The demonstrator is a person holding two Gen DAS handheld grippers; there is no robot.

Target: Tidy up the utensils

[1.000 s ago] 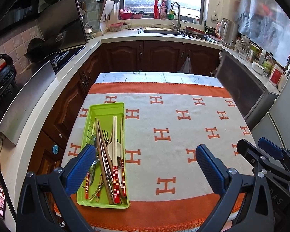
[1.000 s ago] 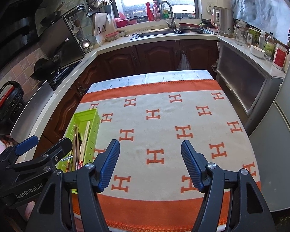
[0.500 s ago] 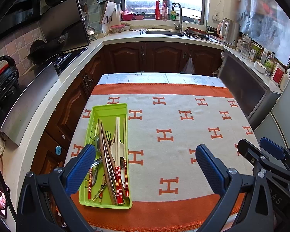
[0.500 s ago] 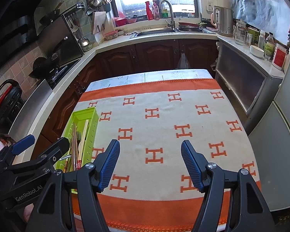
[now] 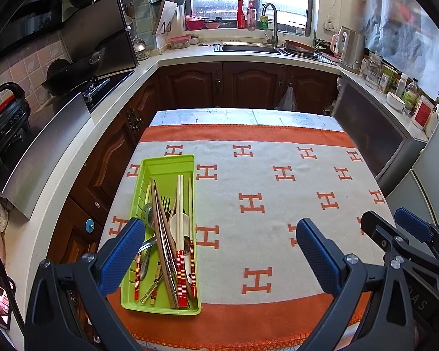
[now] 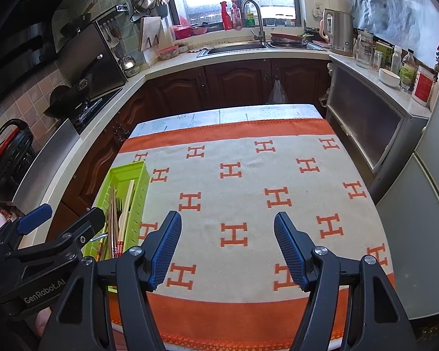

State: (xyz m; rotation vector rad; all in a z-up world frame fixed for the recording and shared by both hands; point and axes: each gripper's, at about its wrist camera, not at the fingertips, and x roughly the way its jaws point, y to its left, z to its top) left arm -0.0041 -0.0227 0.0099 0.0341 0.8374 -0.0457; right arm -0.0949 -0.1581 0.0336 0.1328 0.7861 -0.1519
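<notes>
A lime green tray (image 5: 165, 166) lies lengthwise near the table's left edge, also in the right wrist view (image 6: 127, 174). It holds red-striped chopsticks (image 5: 178, 204), metal chopsticks (image 5: 160, 219), a fork (image 5: 166, 202), a white spoon (image 5: 181, 223) and other cutlery piled together. My left gripper (image 5: 219, 234) is open above the near edge, its left finger over the tray's near half, touching nothing. My right gripper (image 6: 226, 225) is open and empty over the bare cloth to the tray's right. Each gripper shows in the other's view: right gripper (image 5: 395, 225), left gripper (image 6: 70, 213).
A white cloth with orange H marks and orange borders (image 5: 278, 199) covers the table. Dark wood cabinets and a counter run around it: stove and pan (image 5: 73, 73) left, sink (image 5: 248, 47) at the back, kettle (image 5: 351, 48) and jars right. A grey cabinet (image 6: 374, 125) stands close to the right edge.
</notes>
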